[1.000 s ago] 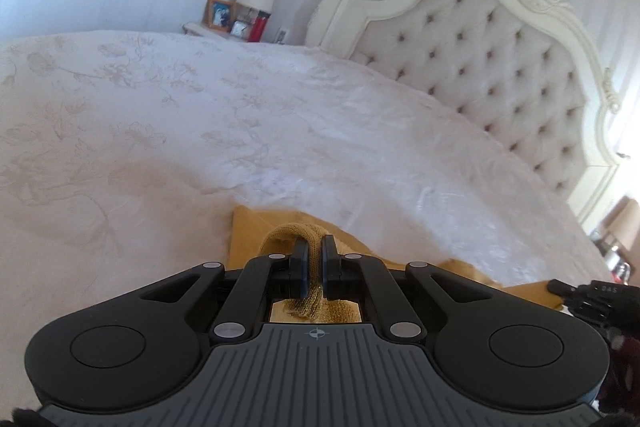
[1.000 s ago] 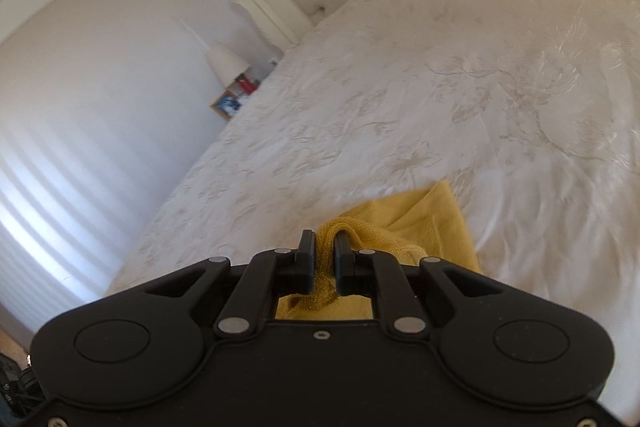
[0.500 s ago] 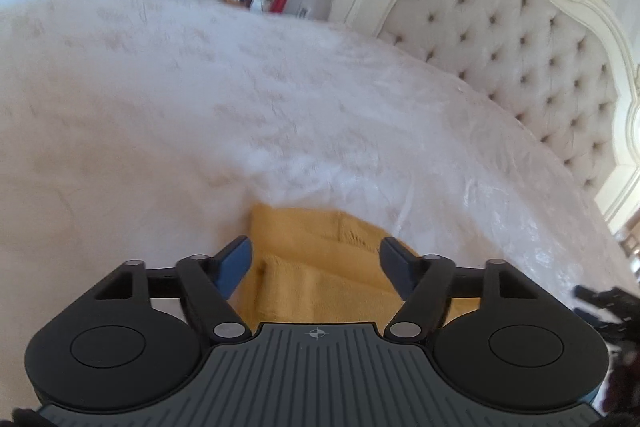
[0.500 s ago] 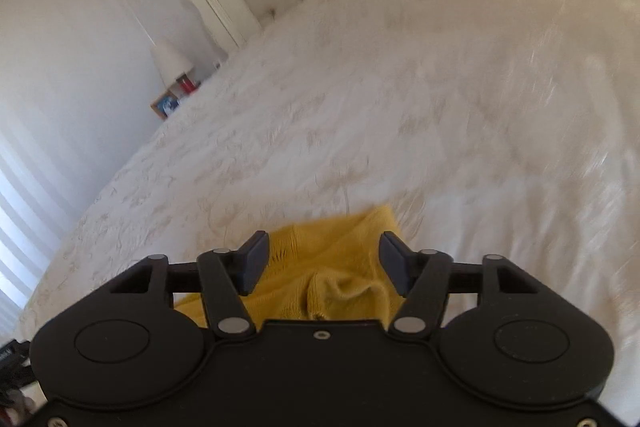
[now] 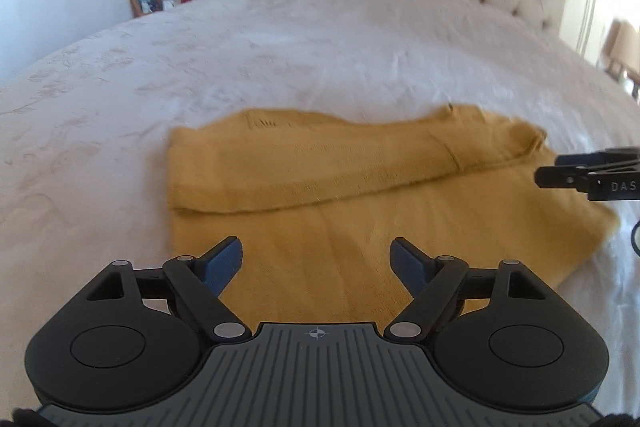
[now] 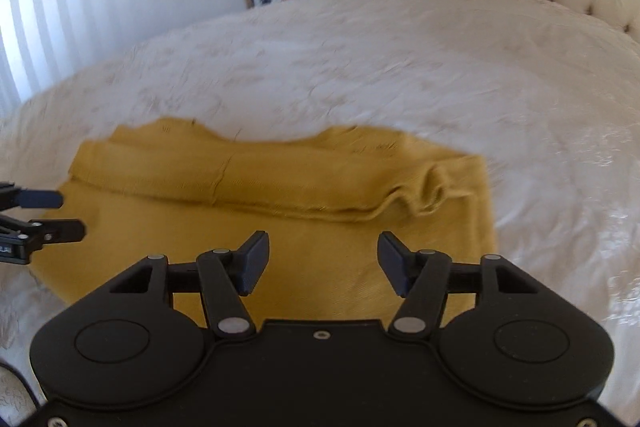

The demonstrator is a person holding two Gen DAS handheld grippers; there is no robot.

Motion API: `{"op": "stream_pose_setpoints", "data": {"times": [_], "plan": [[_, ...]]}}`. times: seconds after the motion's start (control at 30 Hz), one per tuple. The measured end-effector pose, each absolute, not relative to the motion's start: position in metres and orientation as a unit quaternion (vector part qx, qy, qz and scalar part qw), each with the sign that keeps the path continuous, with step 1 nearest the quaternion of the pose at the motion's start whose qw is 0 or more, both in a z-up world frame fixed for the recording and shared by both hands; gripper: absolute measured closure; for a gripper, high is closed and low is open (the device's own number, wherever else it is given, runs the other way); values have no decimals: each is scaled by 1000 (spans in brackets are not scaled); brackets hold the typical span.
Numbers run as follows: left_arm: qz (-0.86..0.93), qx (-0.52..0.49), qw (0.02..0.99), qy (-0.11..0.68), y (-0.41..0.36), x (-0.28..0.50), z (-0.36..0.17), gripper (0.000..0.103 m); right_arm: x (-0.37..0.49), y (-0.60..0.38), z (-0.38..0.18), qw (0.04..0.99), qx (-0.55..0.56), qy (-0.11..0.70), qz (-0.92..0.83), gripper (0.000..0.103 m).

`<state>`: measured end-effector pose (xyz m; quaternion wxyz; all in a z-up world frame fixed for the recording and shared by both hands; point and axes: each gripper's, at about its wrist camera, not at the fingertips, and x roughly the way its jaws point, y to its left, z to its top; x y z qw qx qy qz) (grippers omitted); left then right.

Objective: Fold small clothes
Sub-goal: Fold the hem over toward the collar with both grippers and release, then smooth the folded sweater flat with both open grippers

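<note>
Now both my claws are spread wide and empty — left claw (image 5: 316, 261), right claw (image 6: 322, 257) — having let go of the yellow garment (image 5: 360, 211) they pinched a second ago. It lies on the white bed (image 5: 280, 43), far edge folded toward me — apparently one fold done, though blurred.

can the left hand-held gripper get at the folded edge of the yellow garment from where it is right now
Probably yes. The left hand-held gripper is open above the yellow garment, and the folded edge lies straight ahead with only flat cloth between. The right hand-held gripper sits off to the side, not in the path.
</note>
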<state>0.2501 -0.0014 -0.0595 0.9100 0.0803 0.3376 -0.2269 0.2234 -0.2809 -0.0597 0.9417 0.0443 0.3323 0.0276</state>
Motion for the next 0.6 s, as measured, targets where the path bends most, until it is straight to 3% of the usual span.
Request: {"op": "stream_pose_setpoints", "data": {"times": [0.37, 0.6], "plan": [[-193, 67, 901, 382, -14, 333, -69, 23, 300, -292, -72, 923, 54, 380, -6, 38], [-158, 48, 914, 372, -15, 384, -51, 23, 331, -321, -58, 930, 88, 355, -45, 38]]}}
